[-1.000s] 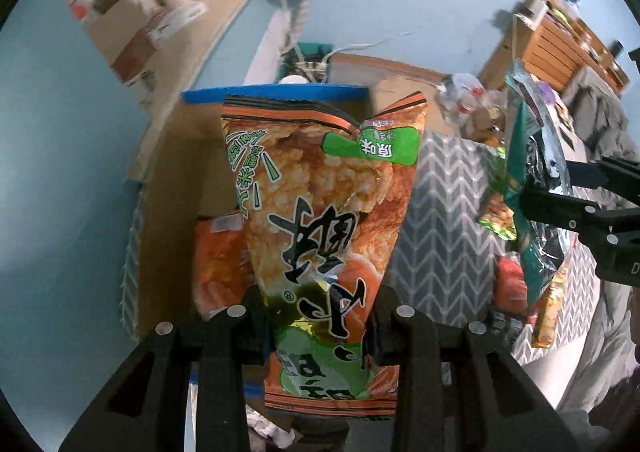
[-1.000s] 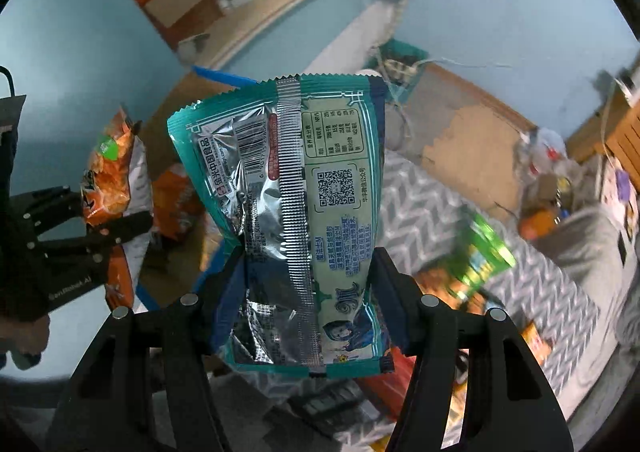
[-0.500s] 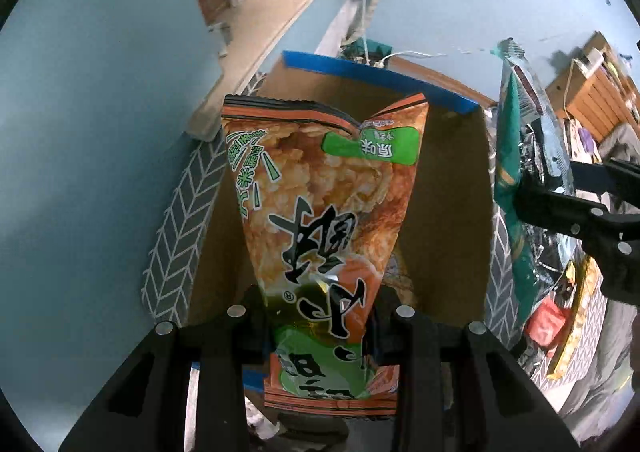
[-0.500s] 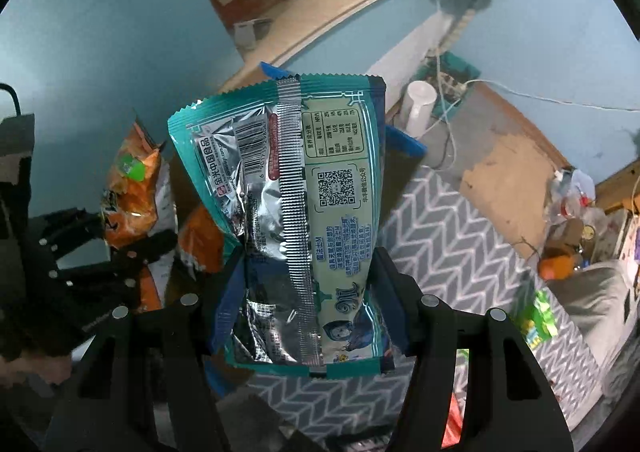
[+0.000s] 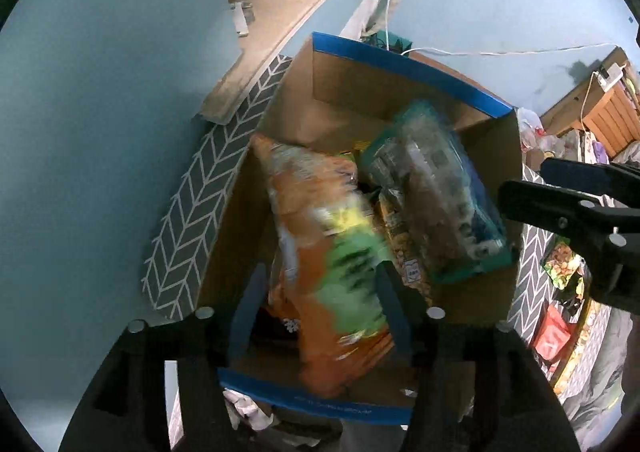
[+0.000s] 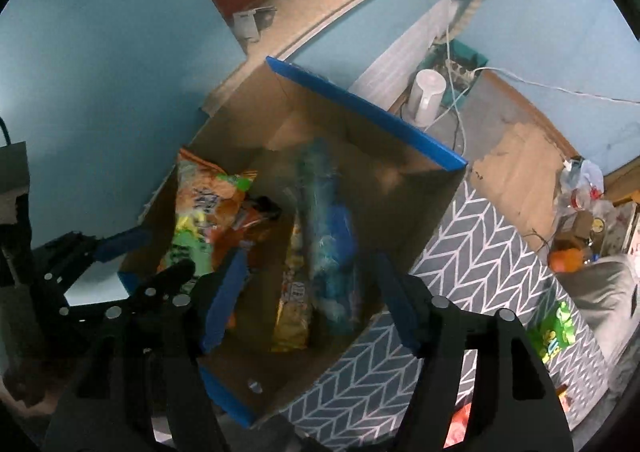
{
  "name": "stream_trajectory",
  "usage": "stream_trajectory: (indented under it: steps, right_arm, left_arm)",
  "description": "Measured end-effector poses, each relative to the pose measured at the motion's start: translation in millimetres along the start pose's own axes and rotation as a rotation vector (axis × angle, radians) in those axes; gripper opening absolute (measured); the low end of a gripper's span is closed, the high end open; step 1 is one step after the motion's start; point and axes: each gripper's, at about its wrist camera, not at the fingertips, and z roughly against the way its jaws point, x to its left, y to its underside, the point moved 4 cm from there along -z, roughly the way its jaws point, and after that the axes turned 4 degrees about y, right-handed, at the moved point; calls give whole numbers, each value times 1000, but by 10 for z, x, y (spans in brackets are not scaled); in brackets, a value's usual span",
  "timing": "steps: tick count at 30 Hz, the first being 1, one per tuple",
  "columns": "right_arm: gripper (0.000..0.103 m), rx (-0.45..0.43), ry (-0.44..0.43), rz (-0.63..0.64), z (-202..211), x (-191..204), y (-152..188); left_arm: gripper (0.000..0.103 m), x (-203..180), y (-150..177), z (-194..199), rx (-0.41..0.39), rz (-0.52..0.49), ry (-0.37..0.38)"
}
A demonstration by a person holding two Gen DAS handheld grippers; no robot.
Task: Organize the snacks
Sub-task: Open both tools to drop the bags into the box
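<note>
The cardboard box (image 5: 400,100) with blue-edged flaps stands open below the left gripper (image 5: 320,308), whose jaws have just been opening and now stand apart. Between them but free of the pads, the orange snack bag (image 5: 320,264) with its green patch is blurred, lying inside the box against its left wall. Just right of it in the box lies the teal snack bag (image 5: 436,188), also blurred. The right gripper (image 5: 580,212) hangs over the box's right wall. A grey chevron cloth (image 5: 192,228) lies beneath the box. A wooden shelf (image 5: 280,8) runs beyond its far-left corner.
</note>
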Motion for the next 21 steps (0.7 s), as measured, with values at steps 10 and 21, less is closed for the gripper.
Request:
stream_trajectory:
  steps: [10,21]
  right_arm:
    - [69,-1,41,-67,174,-237,157]
    - [73,-12,110,-149,466,-619,452]
  left_arm:
    - [67,-116,-46,105,-16,-33,17]
    - [71,-518,-69,223,-4,-112,70]
